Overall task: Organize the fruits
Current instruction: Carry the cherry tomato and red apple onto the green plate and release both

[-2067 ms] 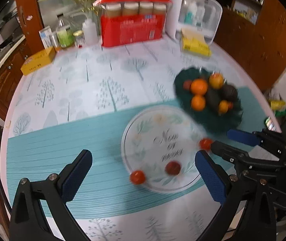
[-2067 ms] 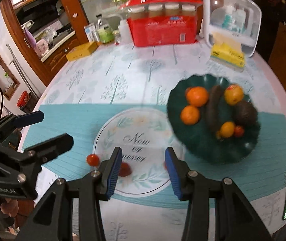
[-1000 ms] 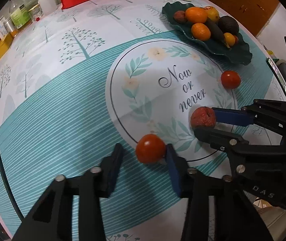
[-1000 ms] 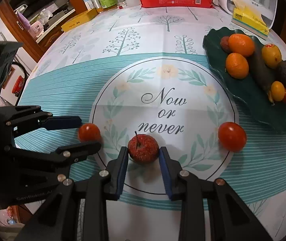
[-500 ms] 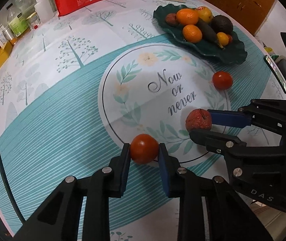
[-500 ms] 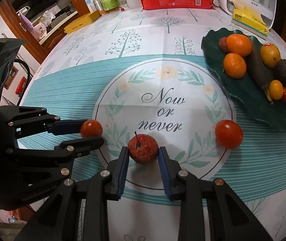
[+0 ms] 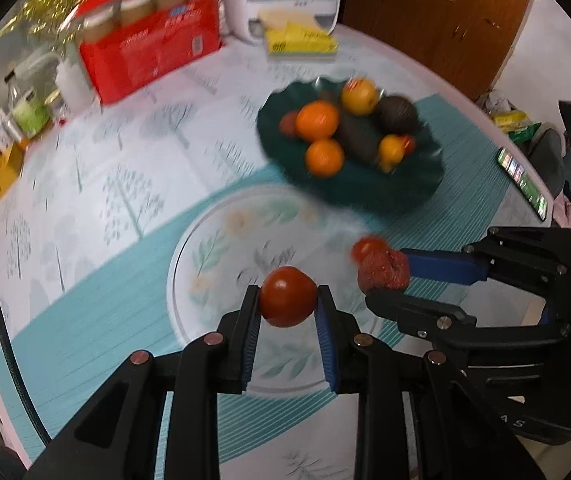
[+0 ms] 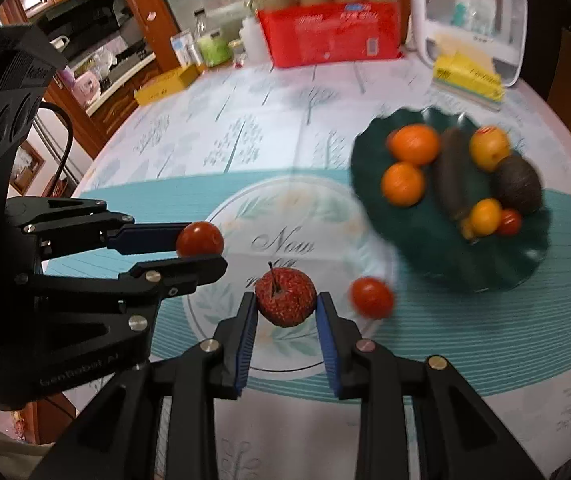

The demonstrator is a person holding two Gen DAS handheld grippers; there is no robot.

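My left gripper [image 7: 287, 298] is shut on a red tomato [image 7: 287, 297] and holds it above the table; it also shows in the right wrist view [image 8: 199, 239]. My right gripper [image 8: 285, 300] is shut on a dark red speckled fruit with a stem [image 8: 285, 297], also lifted; it shows in the left wrist view [image 7: 383, 270]. A second tomato [image 8: 372, 297] lies on the tablecloth to the right. The dark green fruit plate [image 8: 413, 236] beyond holds oranges [image 8: 414, 145], an avocado [image 8: 519, 186] and other fruit.
A red carton with jars [image 8: 329, 36], bottles [image 8: 211, 46], a yellow box [image 8: 165, 82], a yellow tissue pack [image 8: 467, 76] and a white container [image 8: 469, 12] stand at the table's far side. A phone [image 7: 521, 178] lies near the right edge.
Both grippers closed on their fruit and have lifted them off the tablecloth, moving up and toward the green plate. The second tomato has stayed on the cloth.
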